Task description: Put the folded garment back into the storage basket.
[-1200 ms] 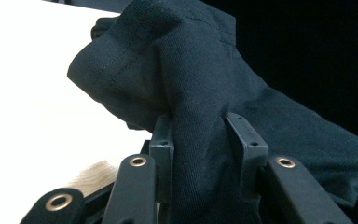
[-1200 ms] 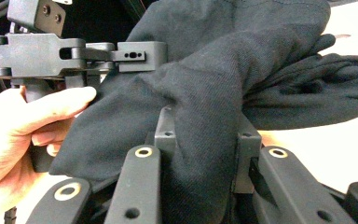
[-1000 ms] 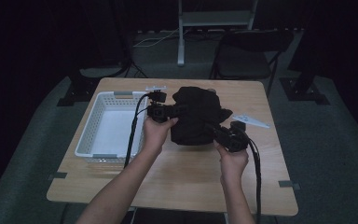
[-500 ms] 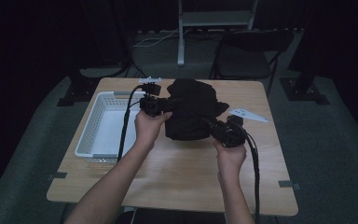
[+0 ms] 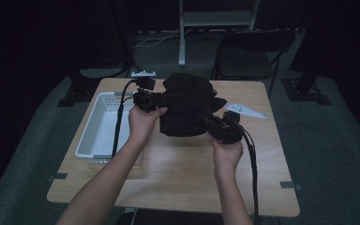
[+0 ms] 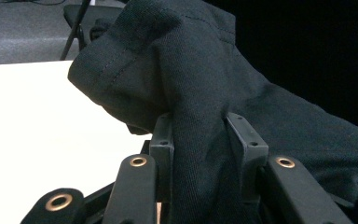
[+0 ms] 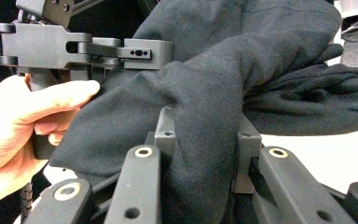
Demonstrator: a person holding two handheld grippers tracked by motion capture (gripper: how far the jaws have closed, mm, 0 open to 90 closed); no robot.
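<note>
Black garment [image 5: 187,105] — thick, bunched, seam-stitched — clamped by left hand-held gripper [image 5: 155,100] and right hand-held gripper [image 5: 211,124].

A white basket [image 5: 96,133] sits on the left part of the wooden table [image 5: 178,178] — open side up. A flat grey plate [image 5: 245,110] lies near the right far edge. Behind the table stands a dark folding chair [image 5: 251,58] — on grey floor.
</note>
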